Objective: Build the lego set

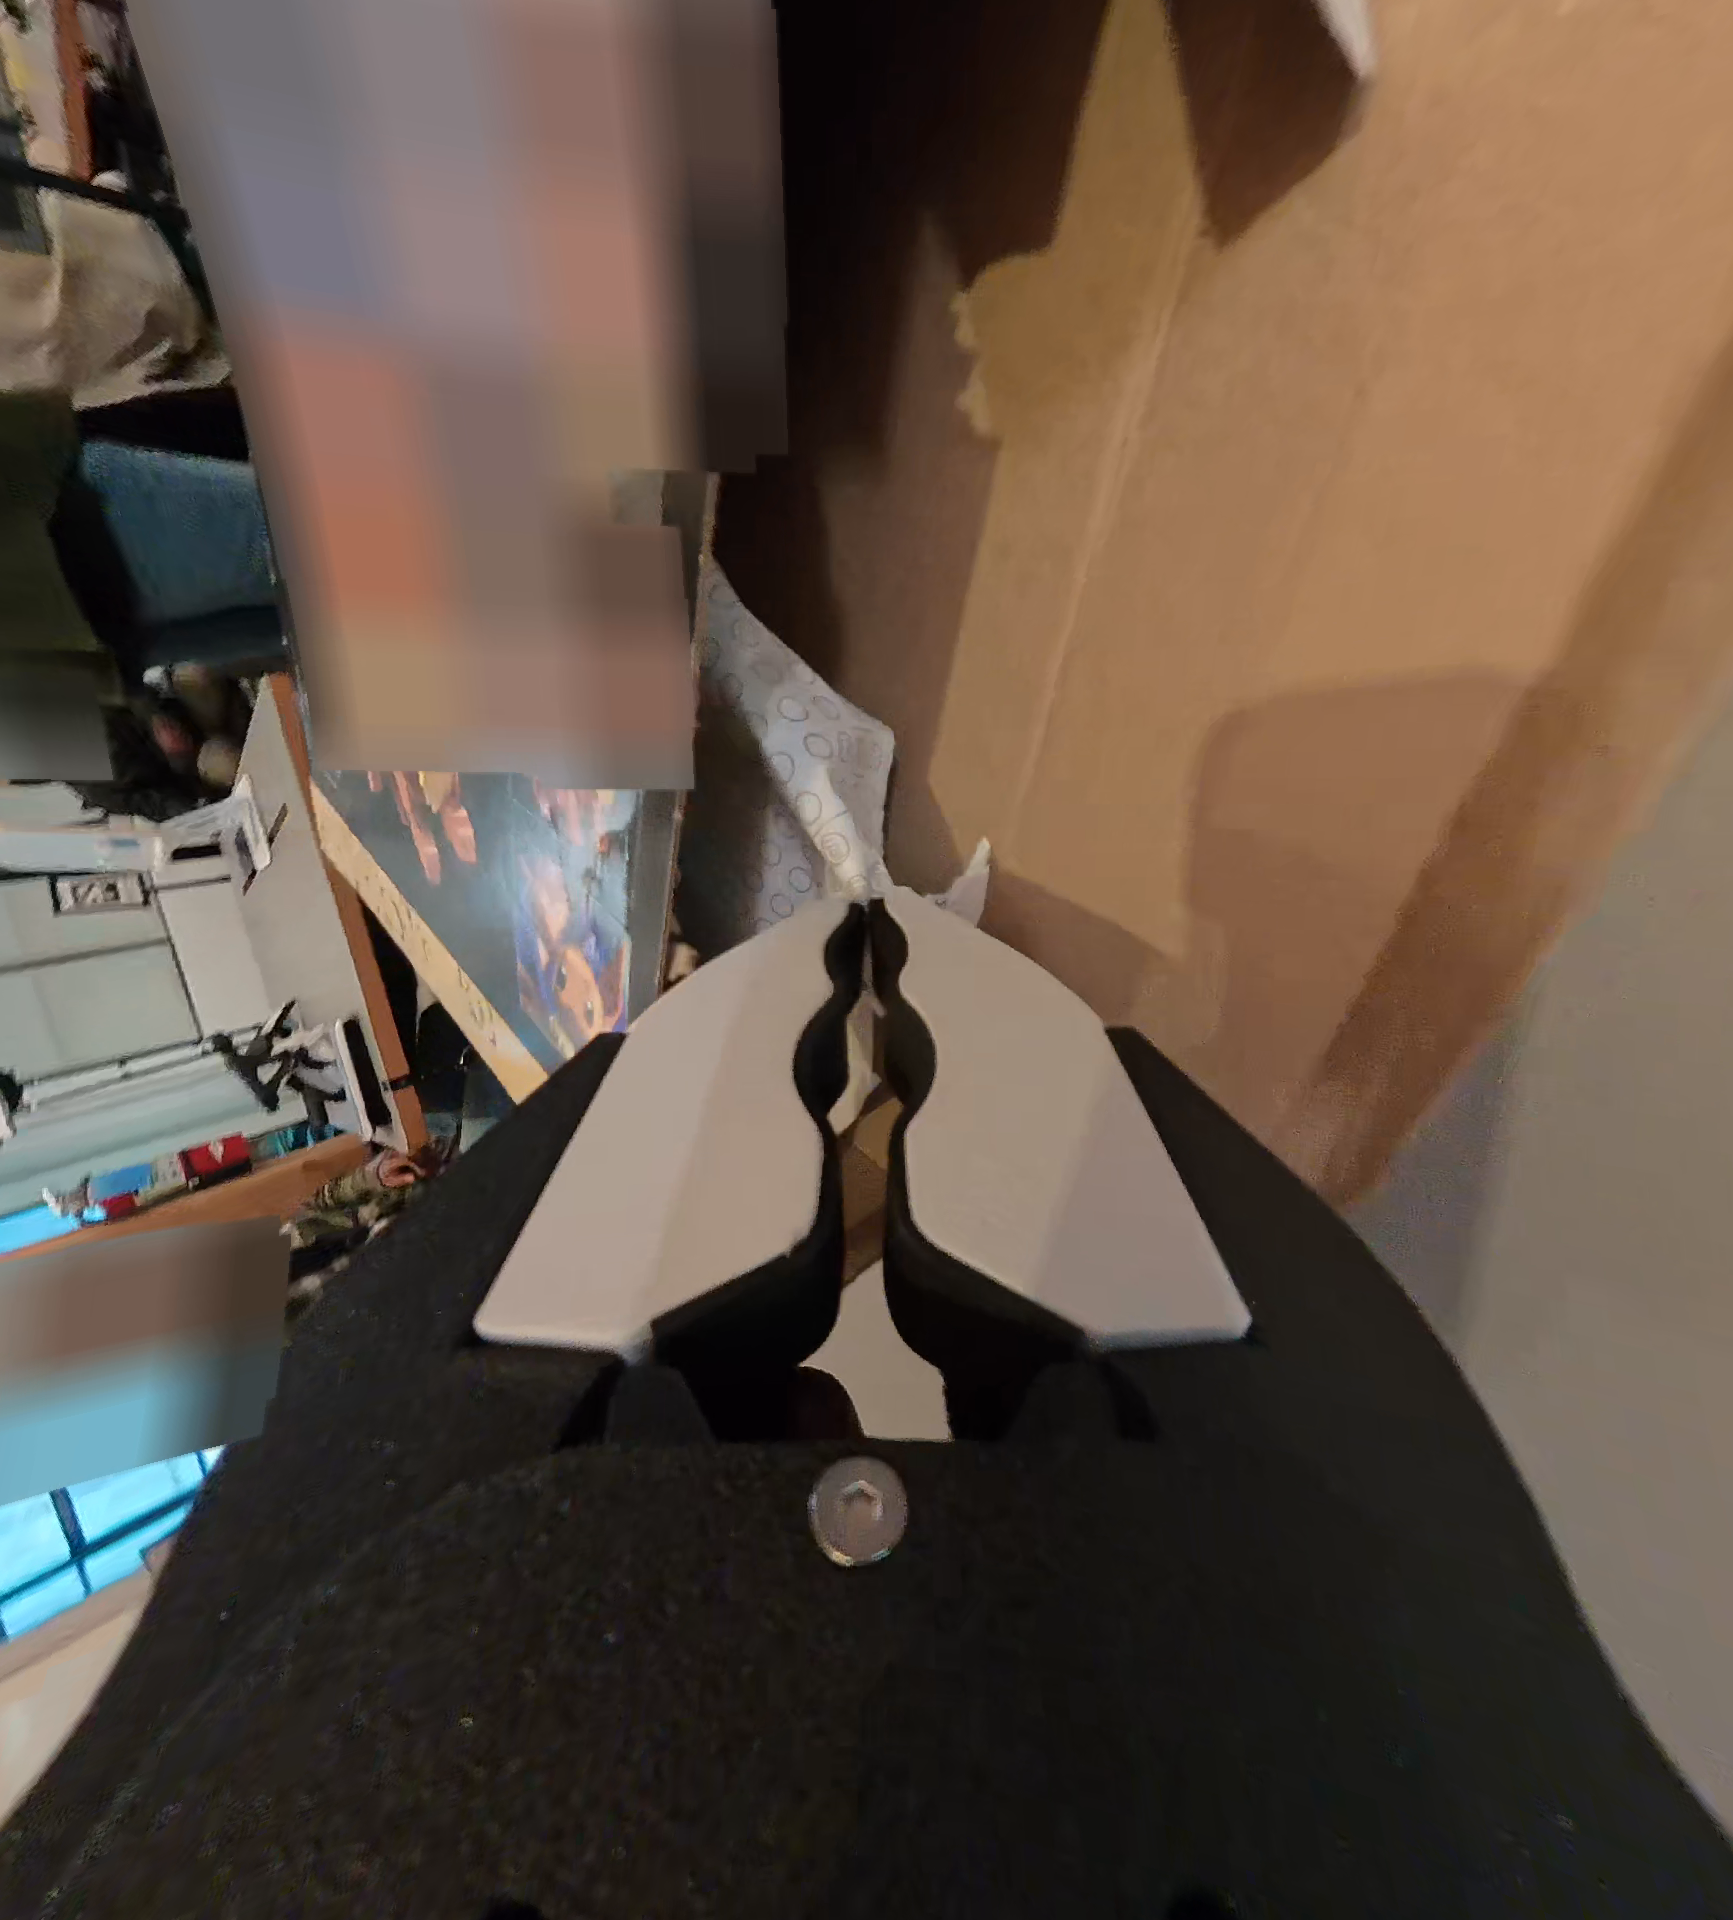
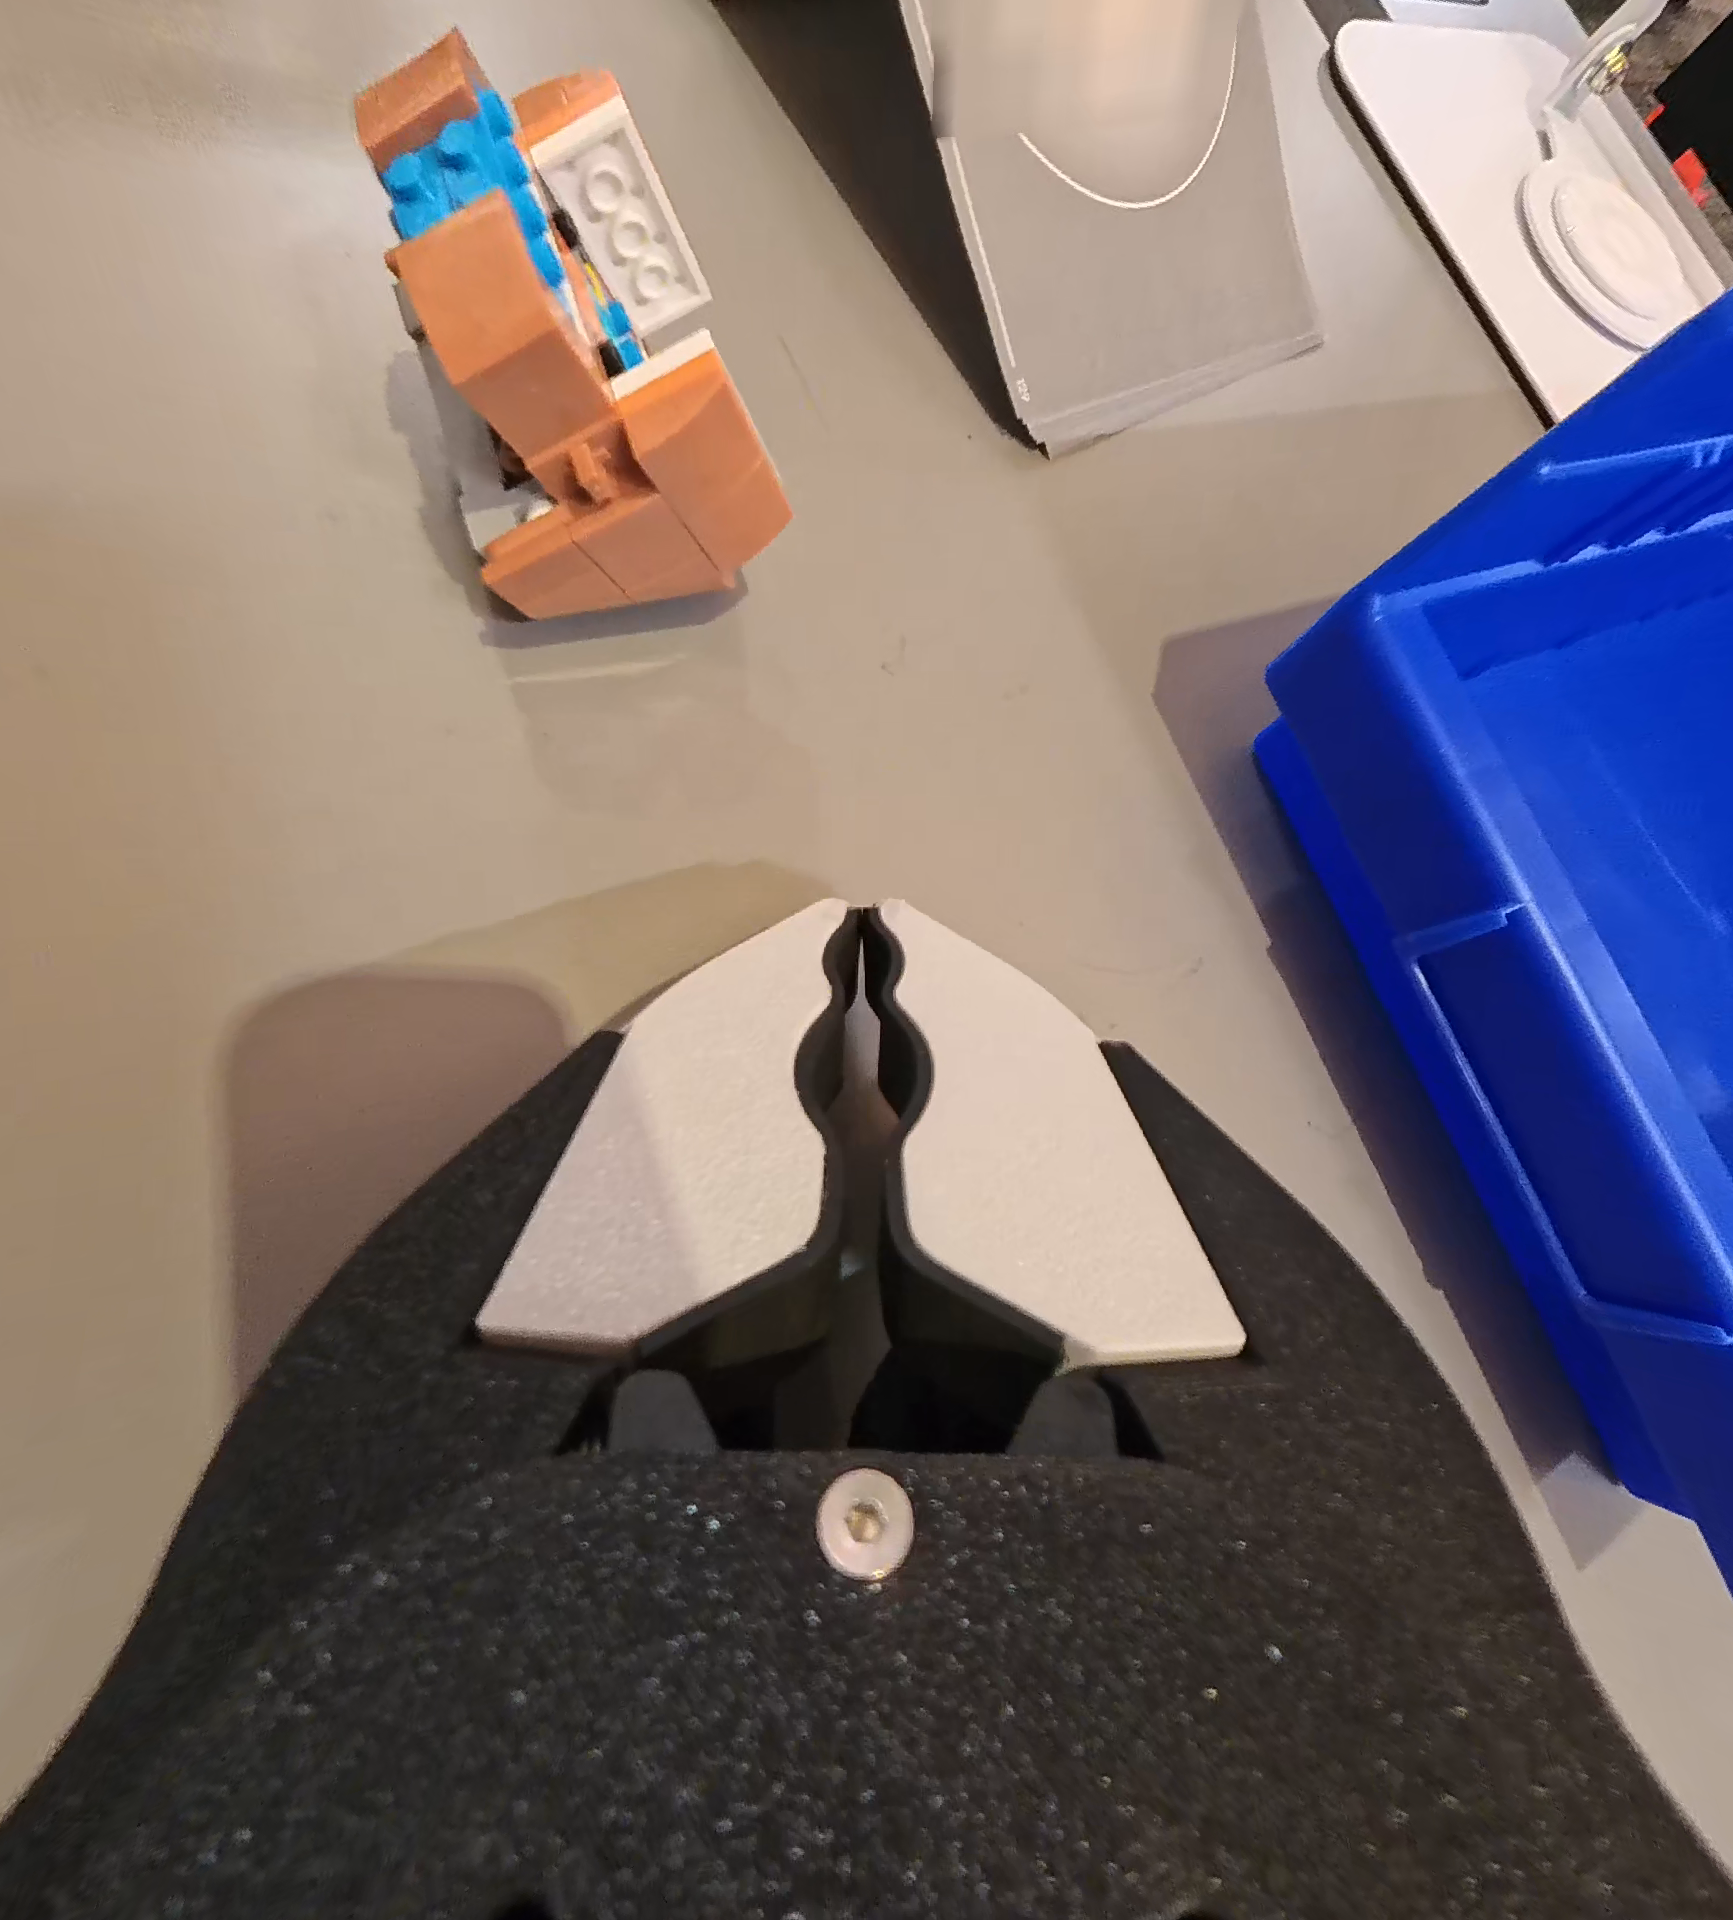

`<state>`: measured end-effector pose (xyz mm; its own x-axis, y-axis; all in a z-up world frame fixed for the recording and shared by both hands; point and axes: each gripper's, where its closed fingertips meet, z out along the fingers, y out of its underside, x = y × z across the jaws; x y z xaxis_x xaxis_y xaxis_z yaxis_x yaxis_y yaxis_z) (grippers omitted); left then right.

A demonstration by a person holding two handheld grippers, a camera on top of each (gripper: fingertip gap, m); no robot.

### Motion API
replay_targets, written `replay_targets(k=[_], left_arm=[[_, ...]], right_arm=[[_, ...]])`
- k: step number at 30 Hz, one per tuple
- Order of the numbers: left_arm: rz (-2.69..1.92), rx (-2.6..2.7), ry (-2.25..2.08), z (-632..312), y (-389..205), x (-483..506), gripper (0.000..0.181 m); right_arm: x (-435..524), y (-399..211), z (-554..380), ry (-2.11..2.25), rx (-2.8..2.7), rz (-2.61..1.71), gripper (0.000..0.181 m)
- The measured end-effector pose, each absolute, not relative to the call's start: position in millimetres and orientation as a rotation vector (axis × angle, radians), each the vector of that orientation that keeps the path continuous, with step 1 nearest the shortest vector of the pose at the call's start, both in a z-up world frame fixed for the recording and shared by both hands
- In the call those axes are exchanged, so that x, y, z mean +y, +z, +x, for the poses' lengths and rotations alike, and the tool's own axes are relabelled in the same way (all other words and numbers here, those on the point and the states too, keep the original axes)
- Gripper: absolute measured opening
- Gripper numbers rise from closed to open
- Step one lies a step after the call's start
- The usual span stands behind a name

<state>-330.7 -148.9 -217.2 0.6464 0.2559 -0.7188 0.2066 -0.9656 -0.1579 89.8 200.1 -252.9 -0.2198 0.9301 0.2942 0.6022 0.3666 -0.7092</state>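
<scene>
A partly built Lego model of orange-brown, blue and white bricks lies on the grey table, ahead and to the left of my right gripper. That gripper is shut and empty, held above the table. In the left wrist view the scene is turned sideways. My left gripper is shut on the edge of a white paper bag printed with circles. The bag lies against the wall of a cardboard box. A sliver of white shows between the jaws.
A blue plastic bin stands close on the right of my right gripper. A grey booklet lies beyond it, with a white pad at the far right. A colourful Lego box leans left of the bag. Spacing between my two grippers at the tips: around 55 cm.
</scene>
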Motion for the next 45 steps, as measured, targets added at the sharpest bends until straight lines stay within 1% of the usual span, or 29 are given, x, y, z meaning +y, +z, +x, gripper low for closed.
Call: replay_targets(k=[5, 12, 22, 29, 35, 41, 45], left_arm=[[-2.827, -0.274, 0.985, -293, -199, -139, 0.001], [-2.721, -0.181, 0.748, -247, -144, -130, 0.001], [-2.41, -0.176, 0.661, -221, -52, -126, 0.001], [-2.221, -0.058, 0.508, -180, -8, -96, 0.0], [-2.1, 0.099, 0.34, -133, 6, -55, 0.0], [-1.975, 0.26, 0.112, -78, -2, 0, 0.0], [-1.893, 0.356, -0.066, -47, -10, 39, 0.0]], right_arm=[[200, -253, 90, 0.593, -1.927, -1.326, 0.001], [200, -253, 89, 0.589, -1.926, -1.324, 0.001], [201, -252, 89, 0.578, -1.924, -1.319, 0.0], [201, -252, 88, 0.579, -1.924, -1.318, 0.001], [200, -251, 88, 0.565, -1.929, -1.299, 0.005], [206, -246, 86, 0.466, -1.907, -1.218, 0.017], [216, -226, 81, 0.393, -1.792, -1.099, 0.018]])
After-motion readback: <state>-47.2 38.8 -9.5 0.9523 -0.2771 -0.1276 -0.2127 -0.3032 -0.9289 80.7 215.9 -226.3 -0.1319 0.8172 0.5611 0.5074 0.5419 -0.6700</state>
